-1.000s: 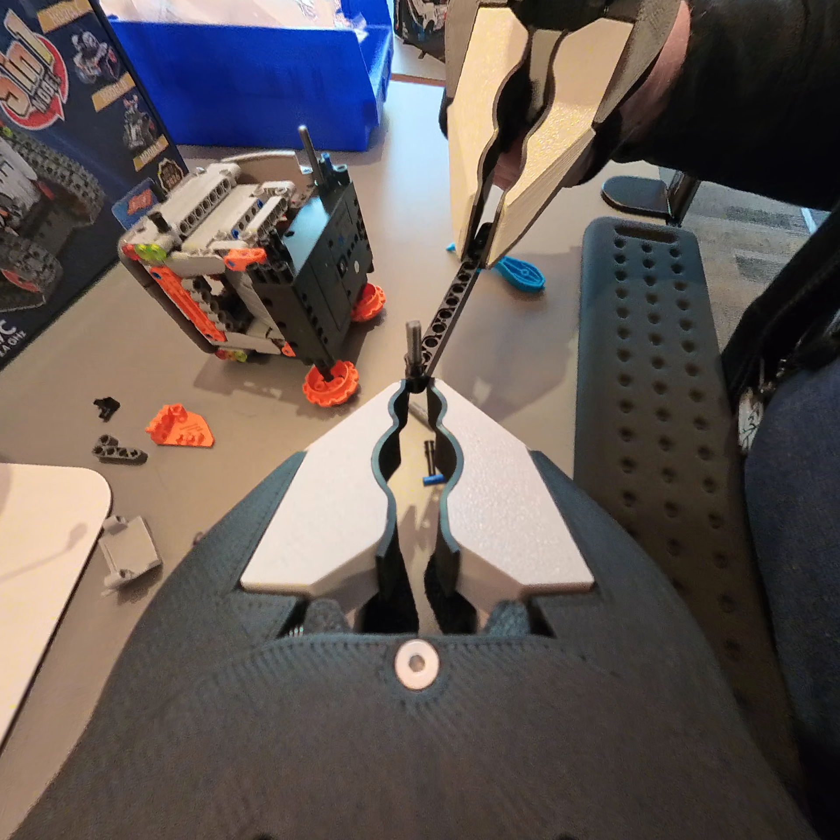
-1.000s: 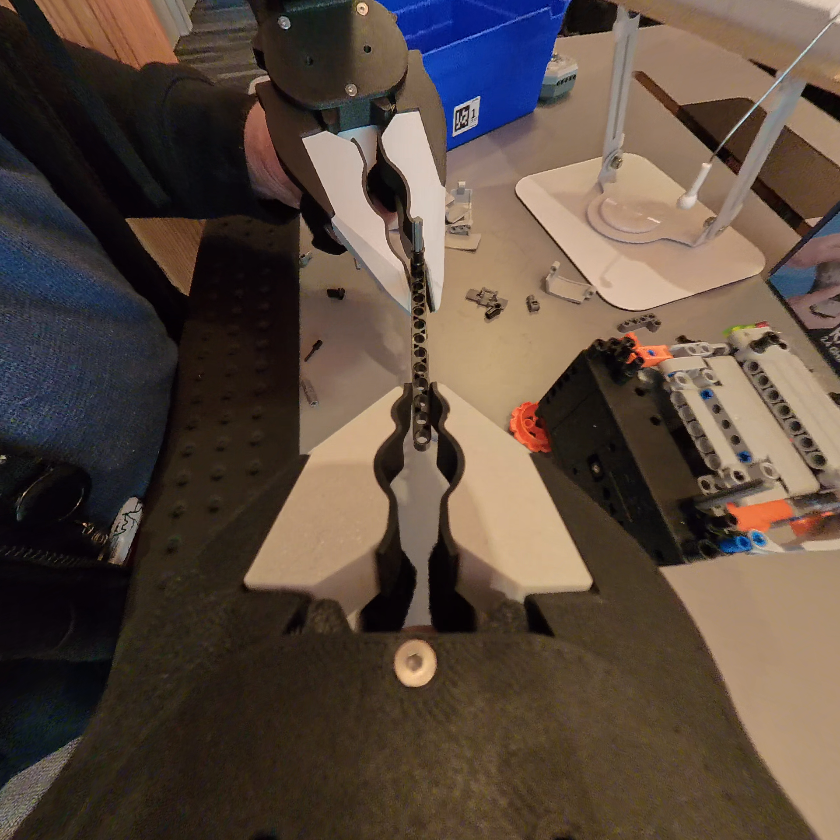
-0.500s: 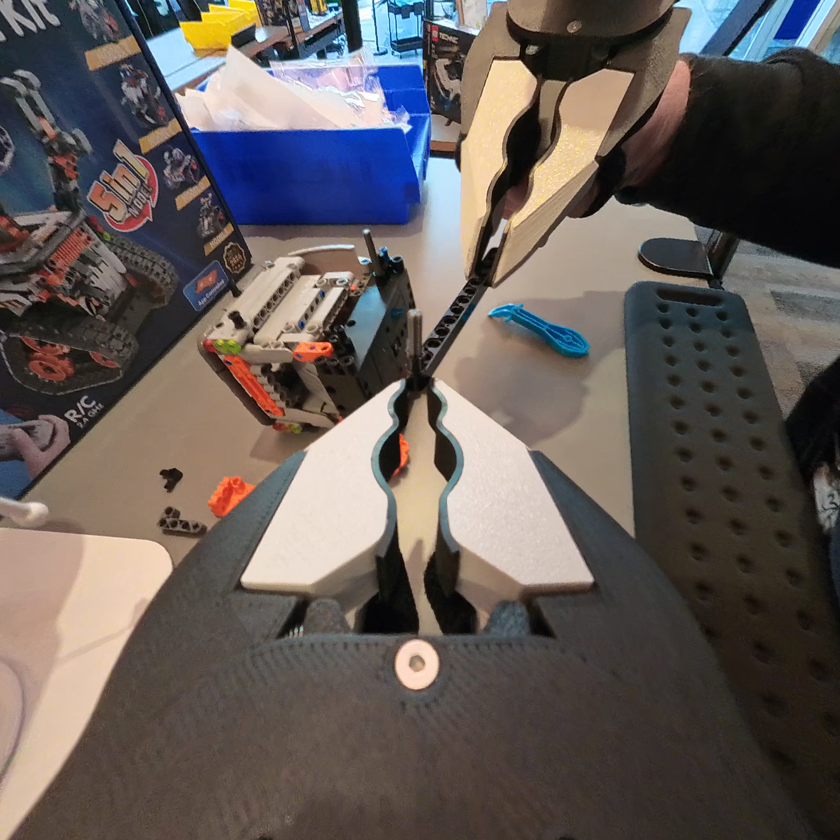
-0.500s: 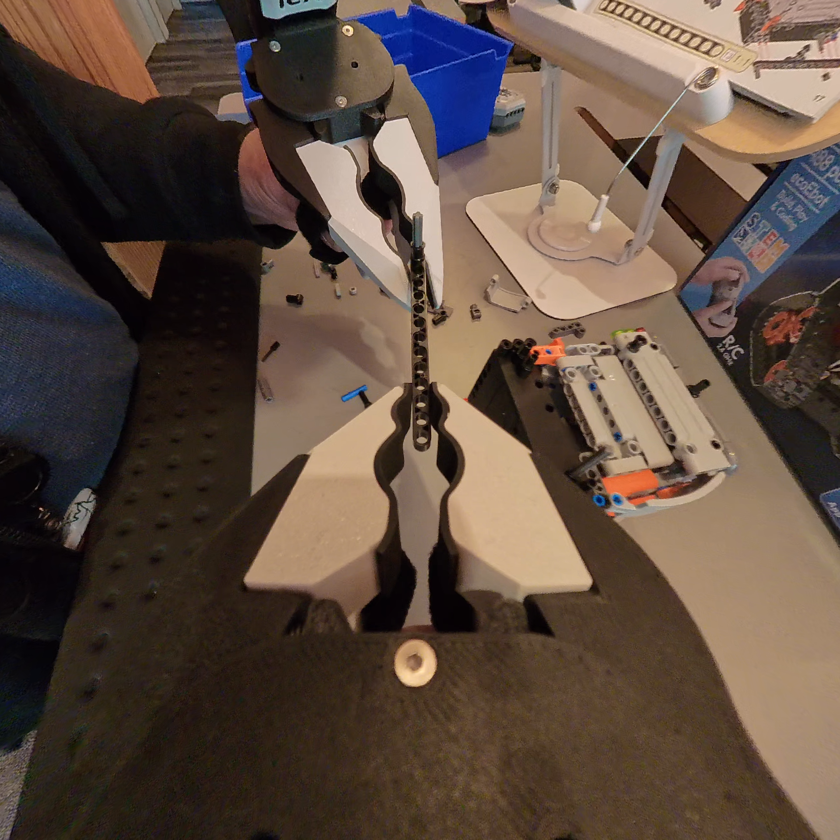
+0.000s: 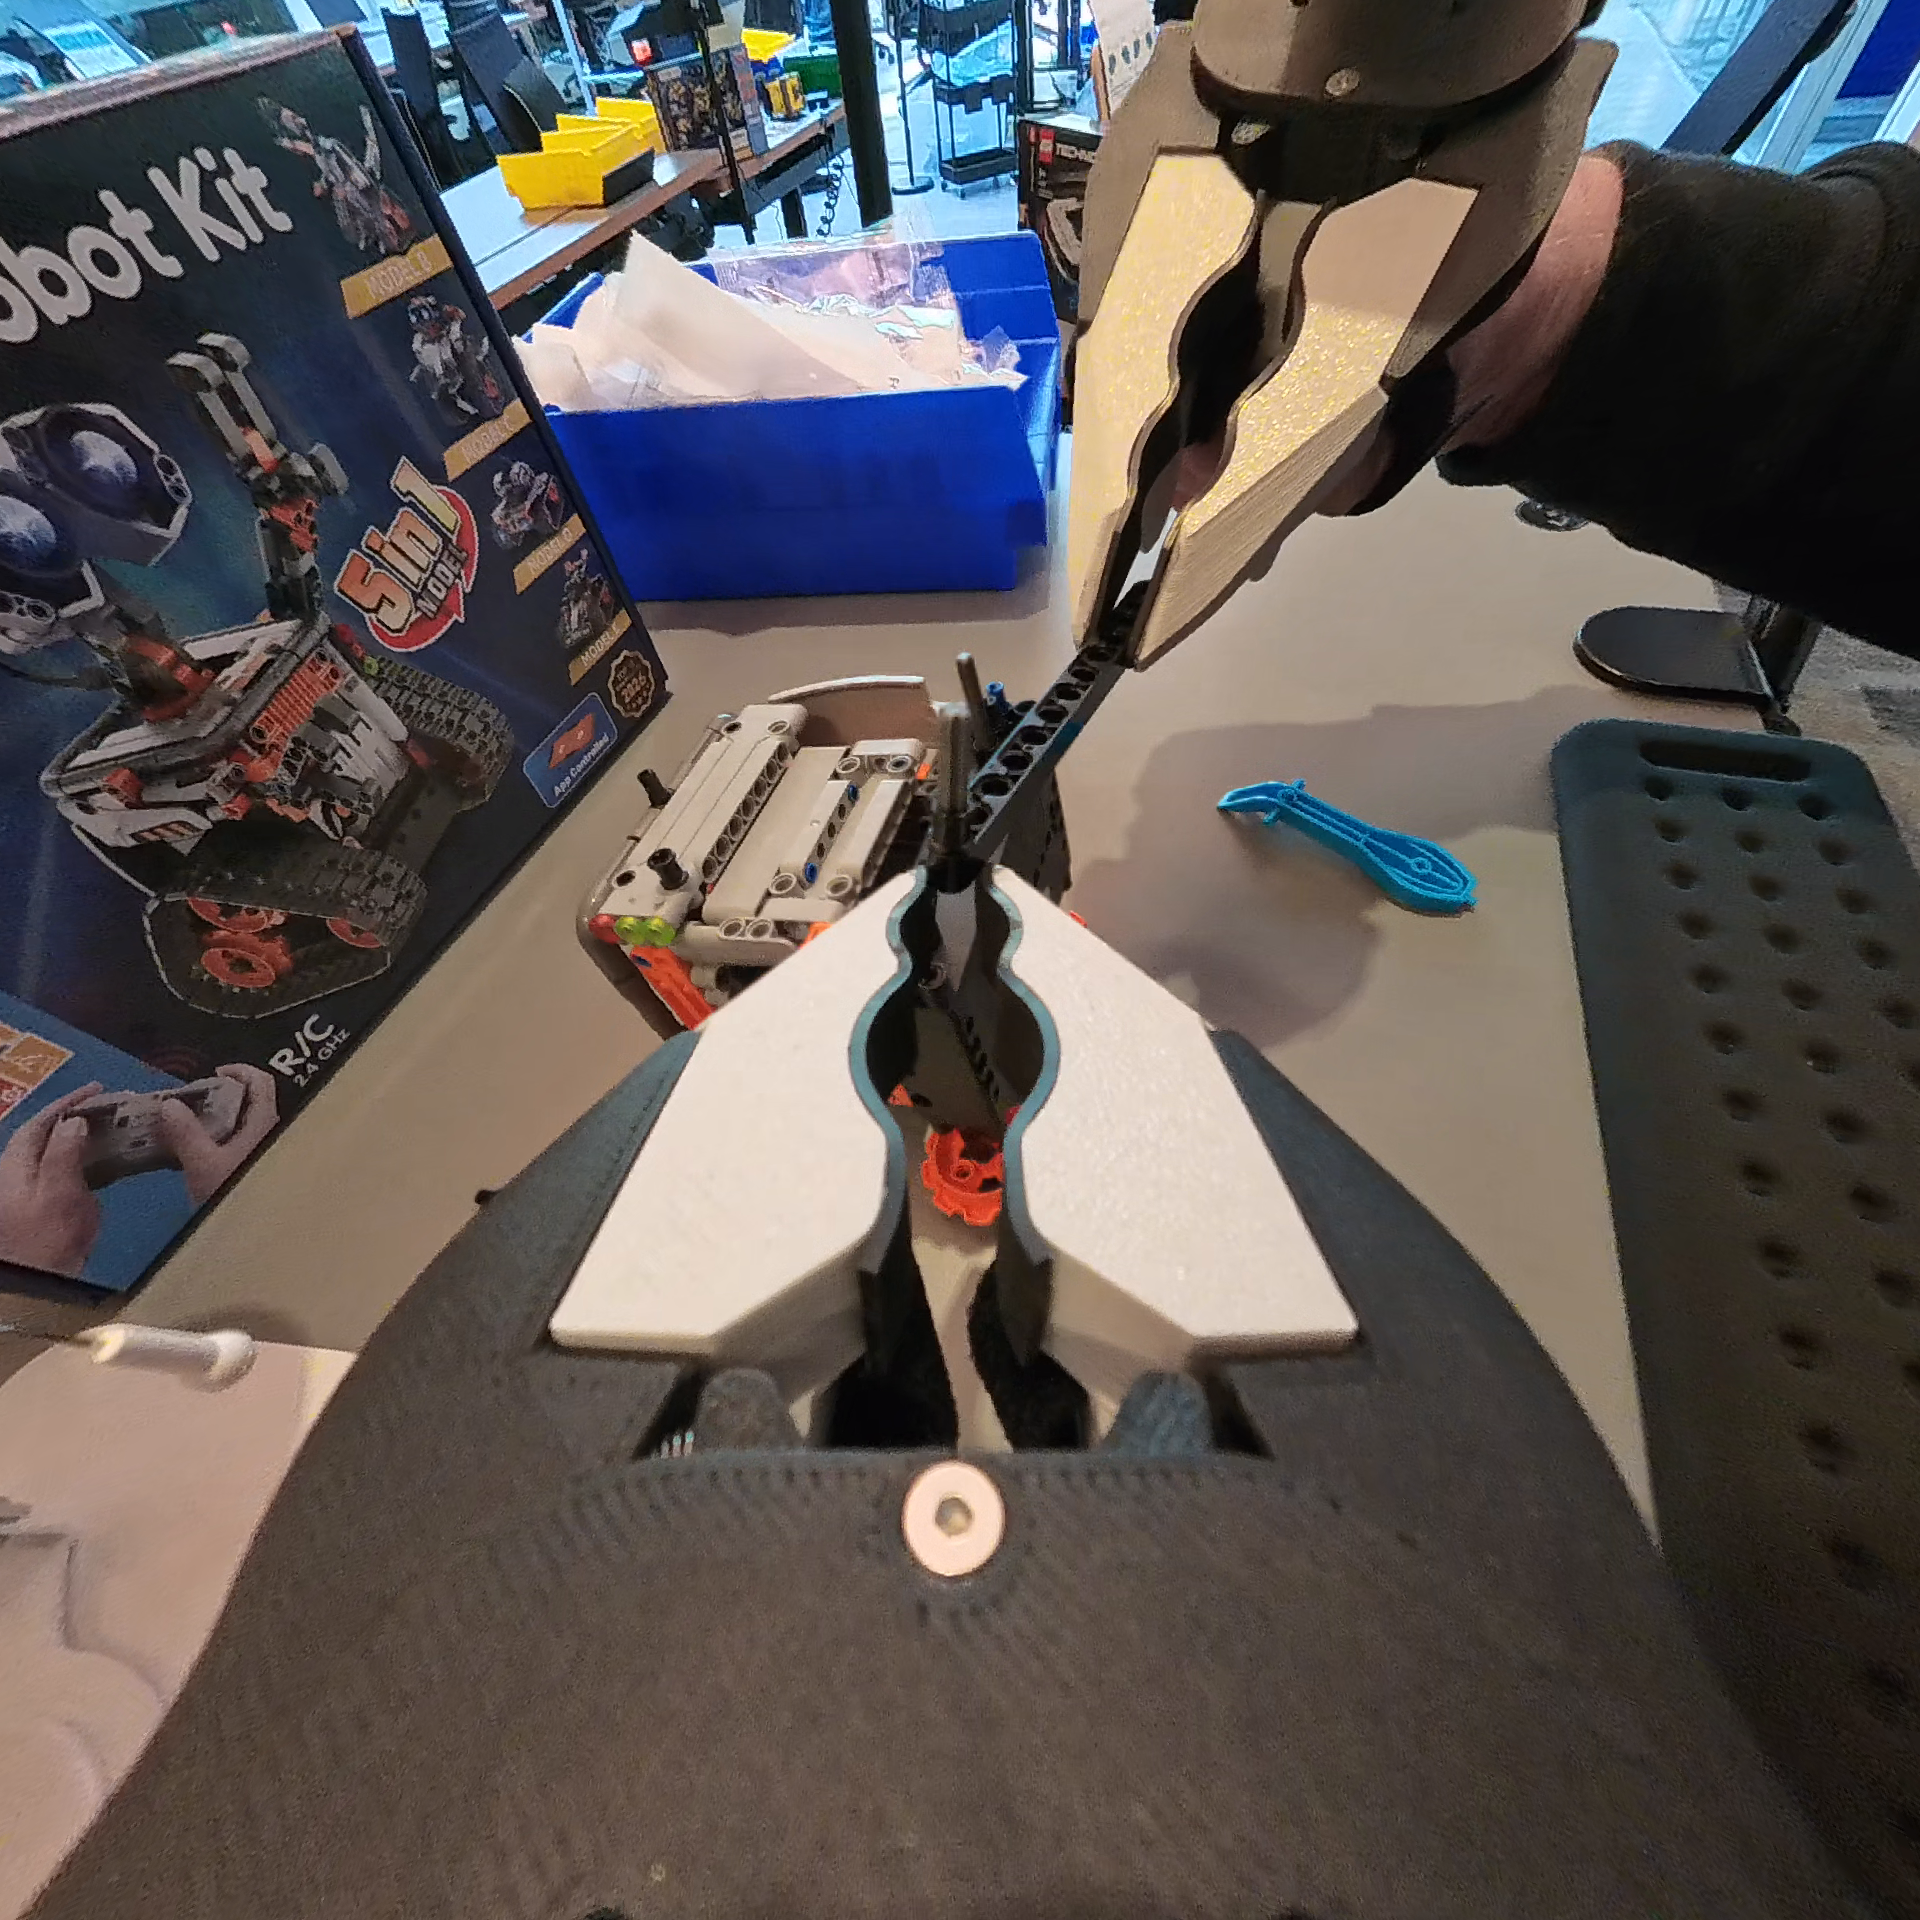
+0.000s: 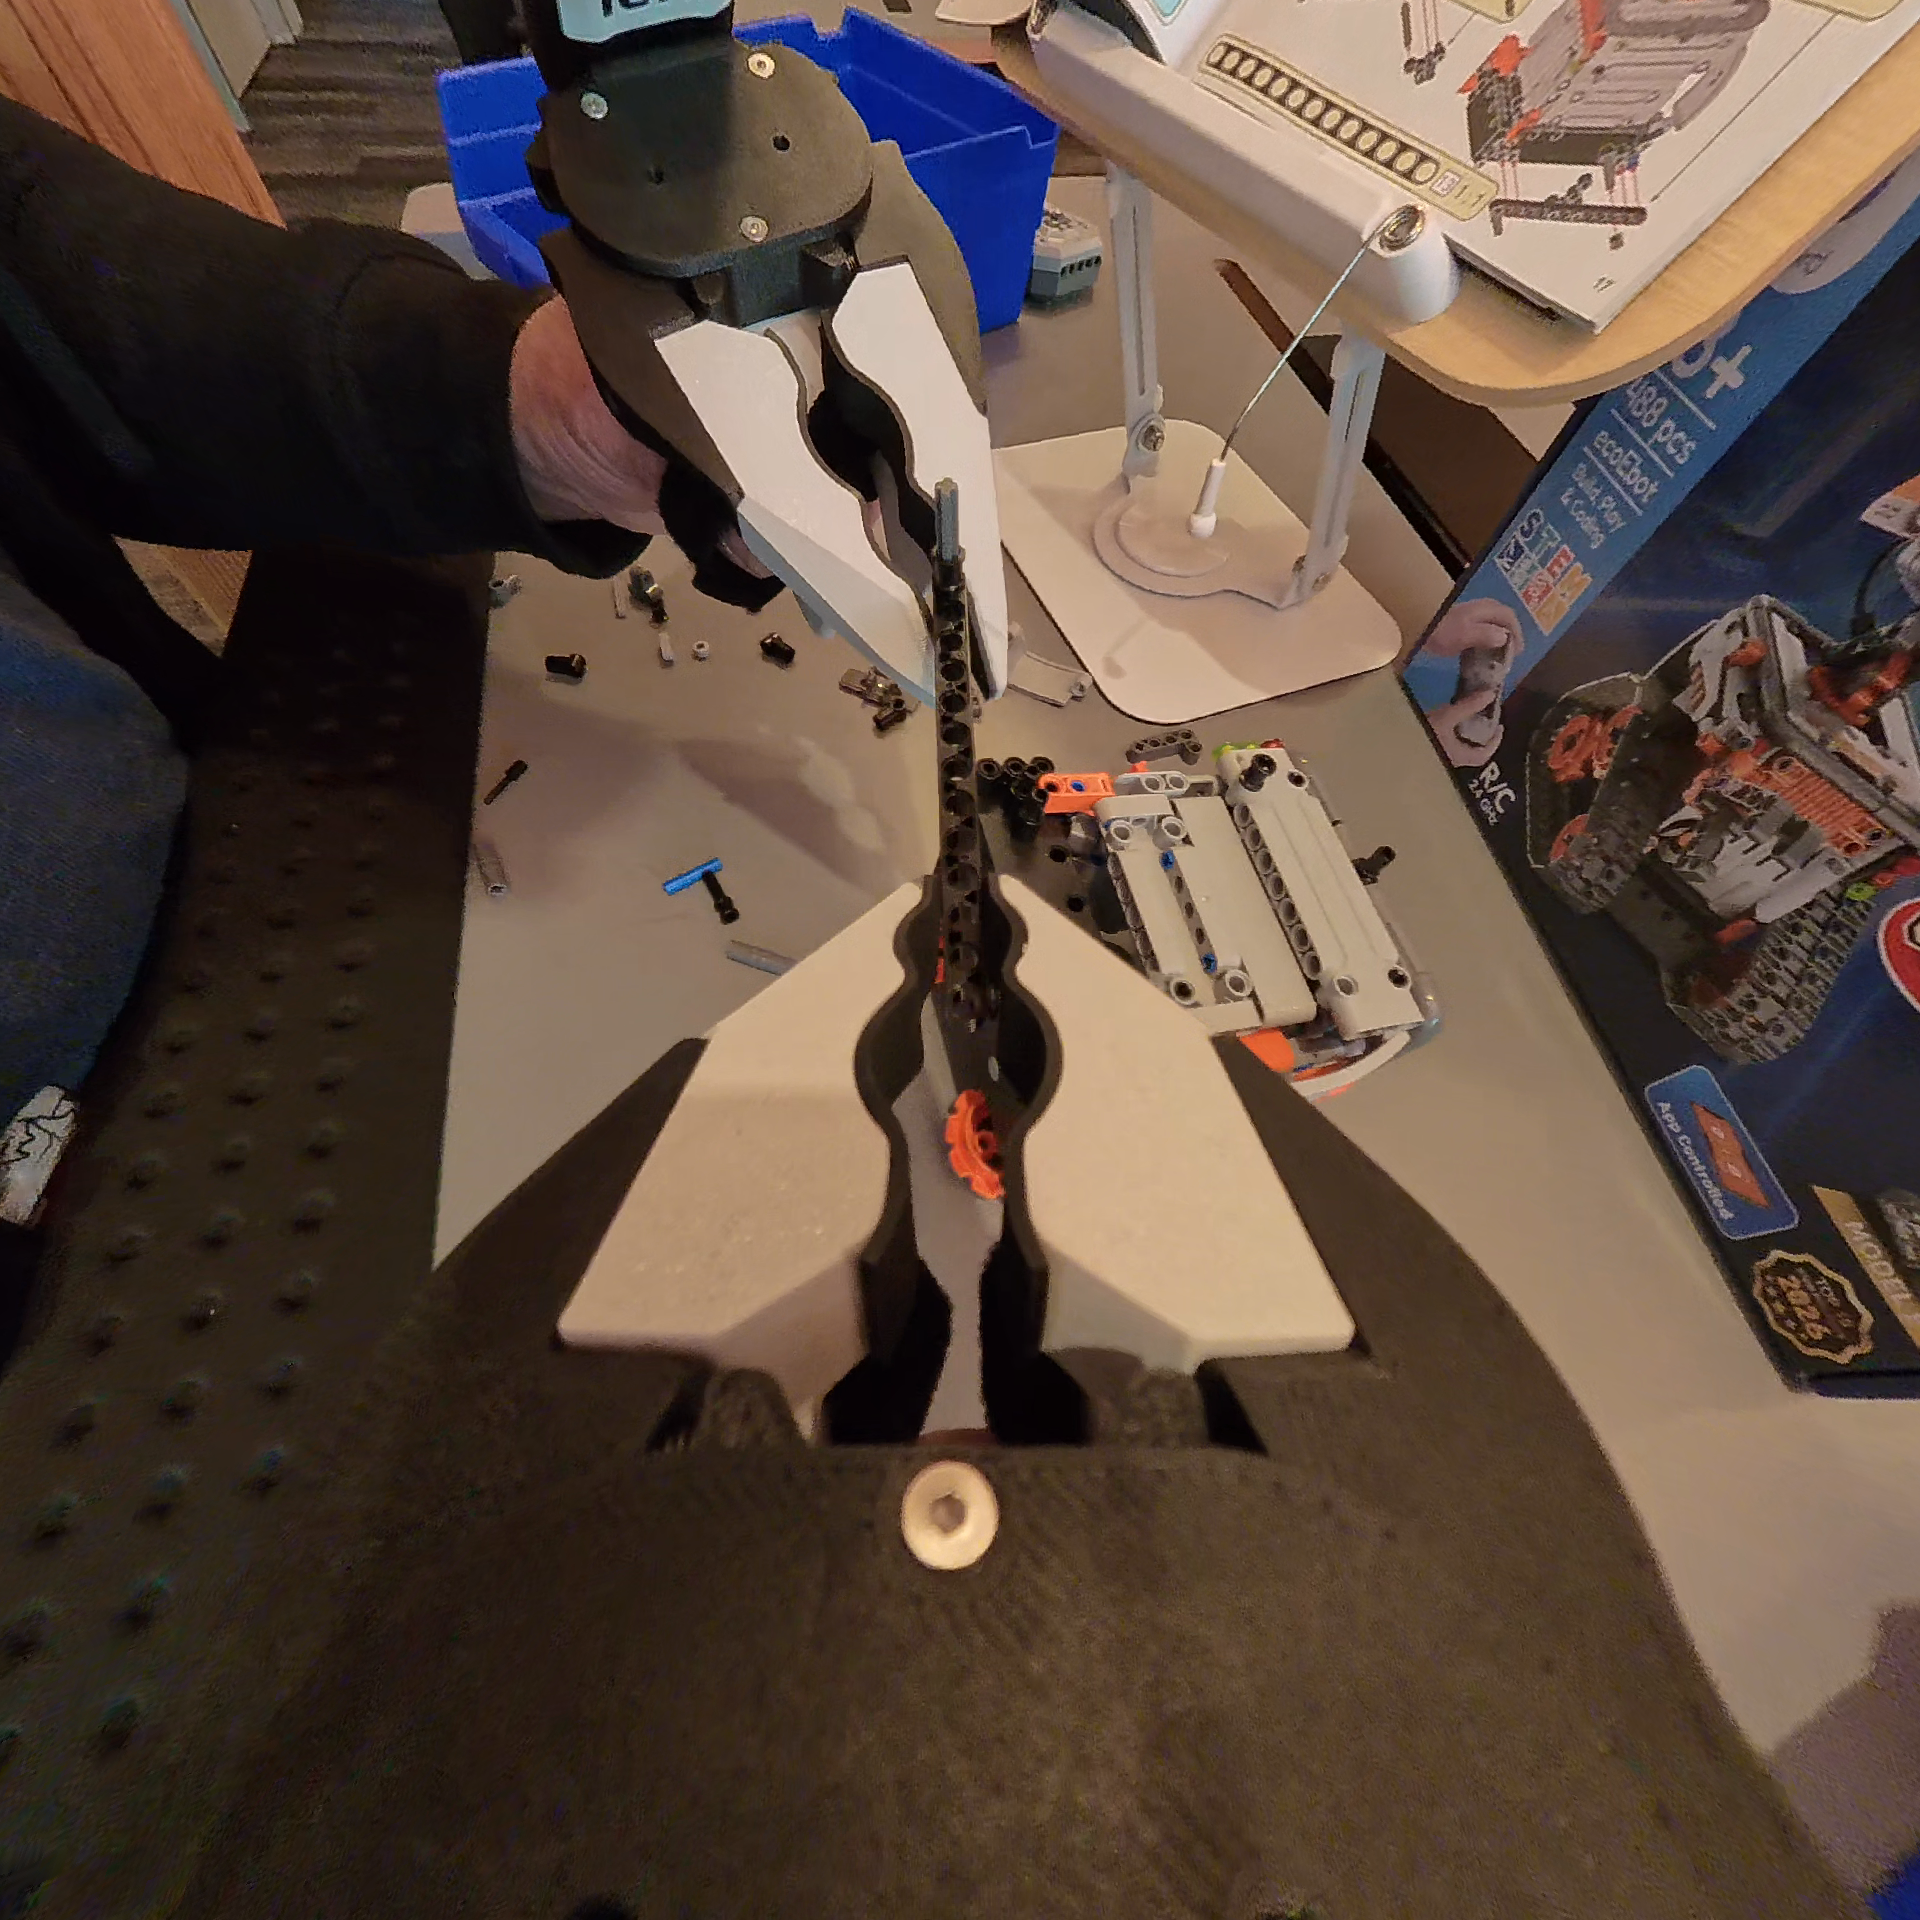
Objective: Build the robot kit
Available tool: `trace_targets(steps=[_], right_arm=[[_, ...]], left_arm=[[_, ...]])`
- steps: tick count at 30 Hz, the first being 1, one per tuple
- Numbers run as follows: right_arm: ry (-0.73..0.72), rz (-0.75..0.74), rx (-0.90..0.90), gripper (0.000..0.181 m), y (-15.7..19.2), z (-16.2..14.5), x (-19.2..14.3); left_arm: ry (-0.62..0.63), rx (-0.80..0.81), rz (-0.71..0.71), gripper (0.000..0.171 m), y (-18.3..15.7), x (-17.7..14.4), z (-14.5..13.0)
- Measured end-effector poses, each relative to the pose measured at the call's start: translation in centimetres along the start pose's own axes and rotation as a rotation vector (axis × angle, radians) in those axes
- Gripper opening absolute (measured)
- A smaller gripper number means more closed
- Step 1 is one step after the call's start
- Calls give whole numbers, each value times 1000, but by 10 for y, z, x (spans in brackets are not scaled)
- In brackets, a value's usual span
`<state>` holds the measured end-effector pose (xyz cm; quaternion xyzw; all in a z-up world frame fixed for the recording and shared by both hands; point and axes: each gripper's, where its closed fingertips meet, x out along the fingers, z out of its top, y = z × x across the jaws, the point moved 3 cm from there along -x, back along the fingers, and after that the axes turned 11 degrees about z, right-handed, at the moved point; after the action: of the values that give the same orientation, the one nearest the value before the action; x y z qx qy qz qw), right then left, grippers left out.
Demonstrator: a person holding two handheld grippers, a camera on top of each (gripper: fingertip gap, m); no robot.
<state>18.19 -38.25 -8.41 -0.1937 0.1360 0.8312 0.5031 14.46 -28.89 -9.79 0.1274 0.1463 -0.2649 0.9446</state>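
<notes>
1. Left gripper (image 5: 951, 883): matte pale finger plates with wavy dark-edged inner profiles, mounted on a black woven-texture body. The jaws are clenched on one end of the beam (image 5: 1039, 743), where a grey axle (image 5: 948, 769) stands up from it.
2. Right gripper (image 6: 956, 894): same construction. Its jaws are clamped on the other end of the beam (image 6: 956, 748). In the left wrist view it (image 5: 1127, 623) enters from the upper right, held by a hand (image 5: 1496, 343) in a dark sleeve.
3. The beam is a long, thin, black plastic strip pierced by a row of round holes. It spans between the two grippers, above the table (image 5: 1351, 644).
4. Model (image 6: 1257, 894): a partly built block of grey perforated beams, a black housing and orange parts, lying on the table below the beam. An orange toothed wheel (image 6: 975, 1143) shows through the gap of the right fingers; the rest of that side is hidden.
5. Far left in the left view: a glossy printed box (image 5: 260, 623), cut off by the frame. Behind the model: a blue bin (image 5: 810, 488) holding clear bags.
6. Right of the model: a flat blue plastic tool (image 5: 1351, 842) and a dark perforated mat (image 5: 1766, 1039).
7. Right view, far side: small loose parts (image 6: 665, 644), too small to identify, and a white stand (image 6: 1195, 561) carrying an open booklet (image 6: 1558, 125), partly cut off.
</notes>
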Motion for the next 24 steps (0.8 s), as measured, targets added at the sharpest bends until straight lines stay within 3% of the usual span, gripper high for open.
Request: trace_targets(steps=[24], right_arm=[[-3, -17, 3, 4, -15, -5, -13]], left_arm=[[-14, 1, 3, 6, 6, 18, 7]])
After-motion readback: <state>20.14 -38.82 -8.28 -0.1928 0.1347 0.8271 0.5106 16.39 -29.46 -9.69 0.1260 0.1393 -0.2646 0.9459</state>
